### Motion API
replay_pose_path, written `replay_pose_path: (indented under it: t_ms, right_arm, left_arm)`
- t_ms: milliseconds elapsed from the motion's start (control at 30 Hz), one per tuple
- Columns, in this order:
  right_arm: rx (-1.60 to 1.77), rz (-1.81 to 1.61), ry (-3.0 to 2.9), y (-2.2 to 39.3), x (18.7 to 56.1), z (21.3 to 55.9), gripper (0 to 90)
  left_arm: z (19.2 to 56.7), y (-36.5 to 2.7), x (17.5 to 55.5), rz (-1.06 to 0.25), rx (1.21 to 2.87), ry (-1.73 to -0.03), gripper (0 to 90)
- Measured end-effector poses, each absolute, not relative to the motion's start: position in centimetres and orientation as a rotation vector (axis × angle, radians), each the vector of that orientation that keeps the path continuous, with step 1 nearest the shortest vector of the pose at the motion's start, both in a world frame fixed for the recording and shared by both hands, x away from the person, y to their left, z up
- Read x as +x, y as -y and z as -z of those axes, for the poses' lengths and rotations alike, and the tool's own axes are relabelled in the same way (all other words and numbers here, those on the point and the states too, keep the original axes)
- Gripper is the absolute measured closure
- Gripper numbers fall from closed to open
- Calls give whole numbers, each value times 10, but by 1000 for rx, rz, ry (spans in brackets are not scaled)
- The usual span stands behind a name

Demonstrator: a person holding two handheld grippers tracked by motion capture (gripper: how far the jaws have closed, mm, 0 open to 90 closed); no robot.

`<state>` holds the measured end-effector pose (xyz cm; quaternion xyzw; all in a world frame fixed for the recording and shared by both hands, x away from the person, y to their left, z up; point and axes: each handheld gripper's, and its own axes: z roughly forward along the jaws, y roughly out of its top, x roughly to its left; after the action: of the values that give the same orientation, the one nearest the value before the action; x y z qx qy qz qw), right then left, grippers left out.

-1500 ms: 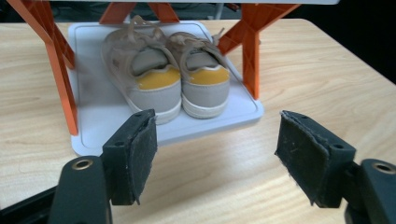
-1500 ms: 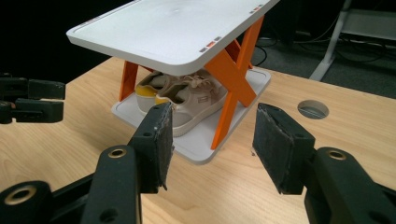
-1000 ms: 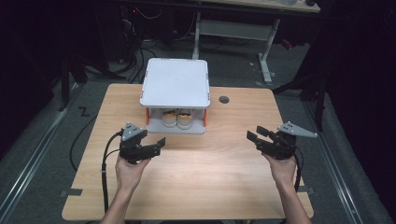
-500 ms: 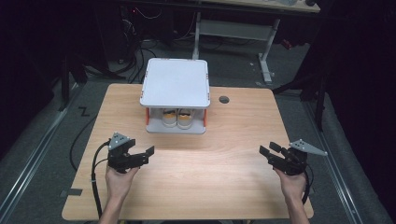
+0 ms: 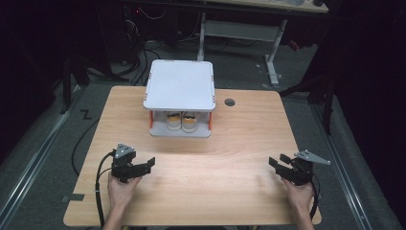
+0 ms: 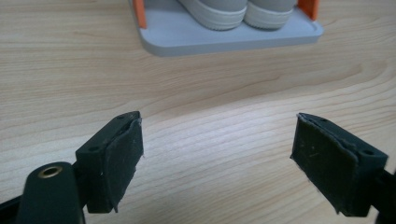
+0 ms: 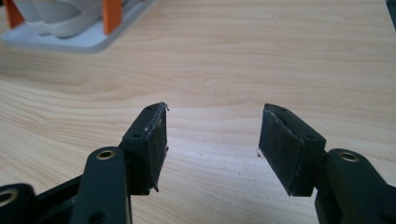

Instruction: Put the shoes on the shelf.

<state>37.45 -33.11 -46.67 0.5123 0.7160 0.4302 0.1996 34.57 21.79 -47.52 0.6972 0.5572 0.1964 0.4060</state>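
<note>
my left gripper had its jaws spread wide, nothing between them, just bare wood. my right gripper was parted too and had just been opening a touch more, also empty. both hung low near the front edge of the wooden table, well apart from each other, one at each side.

ahead of them, at the table's far middle, stood the small two-tier shelf rack, grey with orange posts. on its lower tier sat the sneakers, side by side and touching, heels toward me.

i judged them light, soft in the upper, firm at the rubber sole. best hold looked like the heel rim or collar, pinched across.

count: two shoes, one rack, two grippers, one cable hole in the table.
</note>
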Motion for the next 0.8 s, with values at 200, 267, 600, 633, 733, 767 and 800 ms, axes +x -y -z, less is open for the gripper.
replay_pose_path:
  t_ms: [200, 267, 600, 633, 733, 767, 800]
  right_arm:
    - [1468, -1103, -2024, 331, 382, 481, 407]
    - [1470, -1076, -2030, 331, 383, 485, 406]
    - [1497, -980, -2036, 333, 388, 498, 405]
    - [1495, -971, -2035, 333, 388, 499, 405]
    - [1496, -949, -2036, 331, 389, 500, 404]
    - [1492, -947, -2036, 331, 389, 500, 404]
    - [1494, -944, -2036, 331, 389, 500, 403]
  left_arm:
    - [484, -216, 353, -529, 1788, -1435, 170]
    - [487, -216, 354, -542, 1802, -1442, 171]
    - [498, -217, 362, -585, 1807, -1501, 176]
    - [499, -217, 362, -592, 1813, -1505, 175]
    - [501, -217, 363, -606, 1824, -1513, 176]
    - [502, -217, 363, -613, 1825, -1515, 176]
    - [503, -217, 364, -616, 1831, -1519, 176]
